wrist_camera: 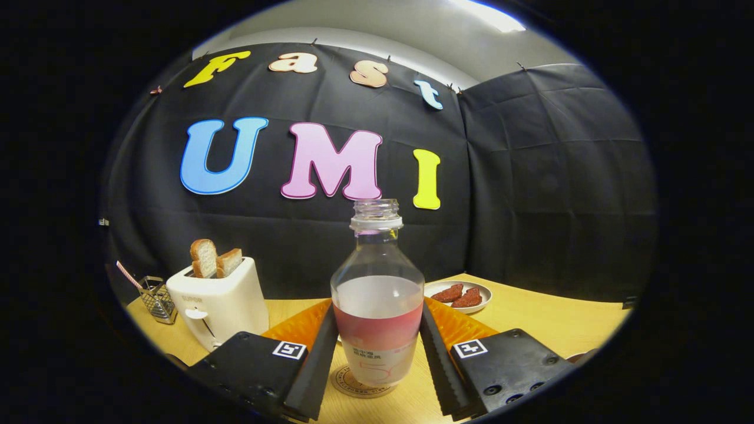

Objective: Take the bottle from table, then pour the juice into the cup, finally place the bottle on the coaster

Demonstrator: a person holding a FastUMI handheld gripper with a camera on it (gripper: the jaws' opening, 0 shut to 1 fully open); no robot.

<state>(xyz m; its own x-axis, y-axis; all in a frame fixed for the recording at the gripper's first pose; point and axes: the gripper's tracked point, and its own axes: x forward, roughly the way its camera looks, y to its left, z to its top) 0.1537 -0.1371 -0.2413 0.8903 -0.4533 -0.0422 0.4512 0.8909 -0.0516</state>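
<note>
Gripper (377, 347) fingers flank the uncapped bottle (377, 306) and appear to pinch its sides. Bottle stands between them on the coaster (353, 383), part full of pink juice. Judgement: final placement reached, release outstanding; pour cannot be confirmed.

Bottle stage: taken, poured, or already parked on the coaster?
The uncapped bottle stands upright on the coaster, so placing looks done or nearly so. The gripper fingers flank it closely; contact is unclear, so release may remain. Pouring can't be confirmed; juice remains inside.
</note>
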